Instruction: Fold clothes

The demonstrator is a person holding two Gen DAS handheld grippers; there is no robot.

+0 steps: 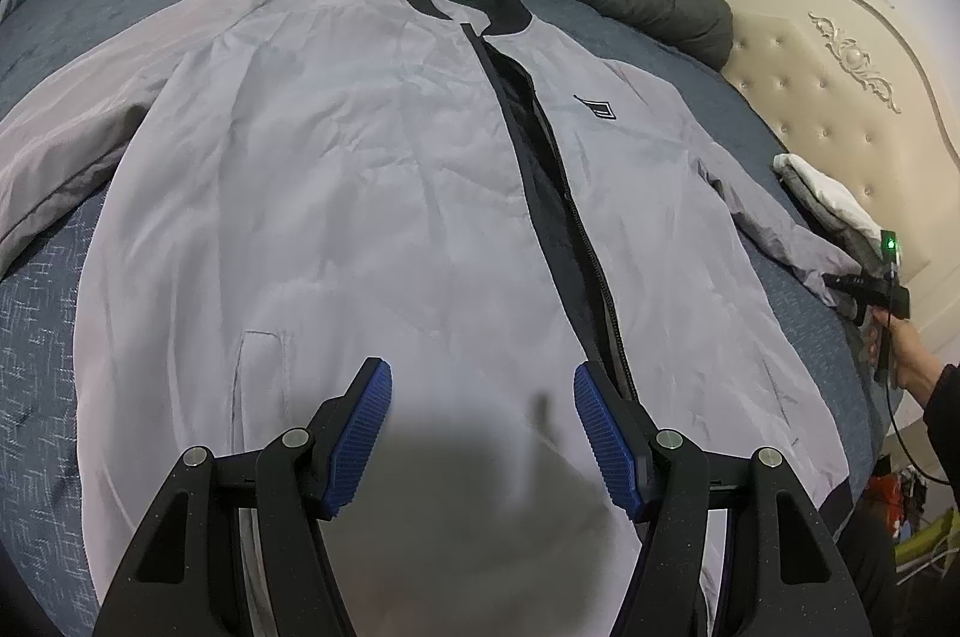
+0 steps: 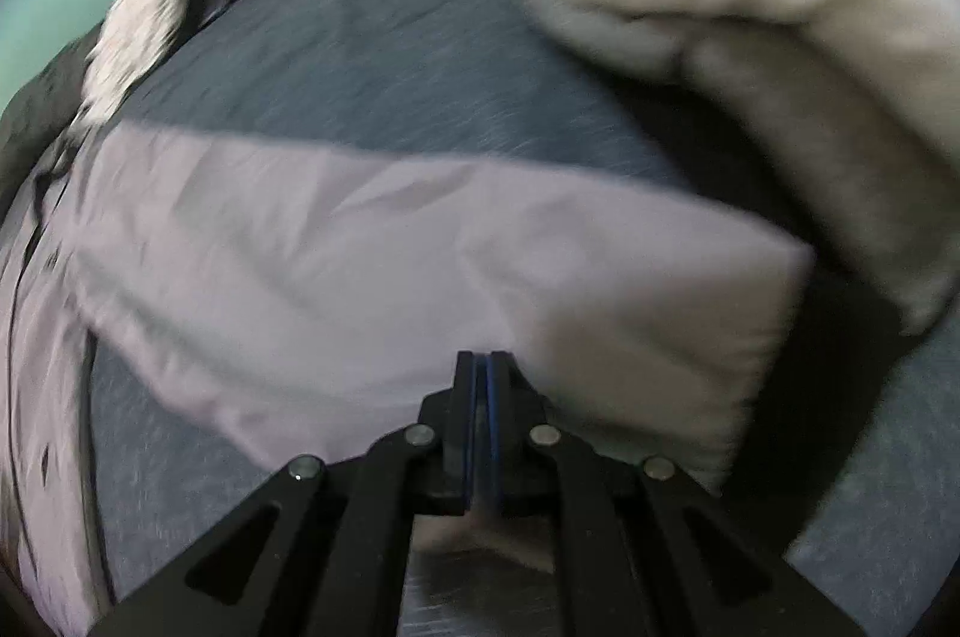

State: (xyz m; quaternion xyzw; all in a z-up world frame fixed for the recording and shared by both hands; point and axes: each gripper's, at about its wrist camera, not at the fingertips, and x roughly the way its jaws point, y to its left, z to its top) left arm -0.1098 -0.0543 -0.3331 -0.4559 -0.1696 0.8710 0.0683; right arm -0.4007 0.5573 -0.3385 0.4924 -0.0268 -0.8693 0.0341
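Where motion blurs everything, right claw (image 2: pixel 482 367) pinching jacket sleeve (image 2: pixel 372 265).

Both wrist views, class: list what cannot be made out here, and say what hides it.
- Jacket hem, left wrist view: covered by the open left gripper and its shadow.
- Chest logo, left wrist view: too small to read.
- Sleeve cuff, right wrist view: motion blur; the right gripper is shut on its edge.
- Folded white garment, right wrist view: blurred and cut off by the frame edge.
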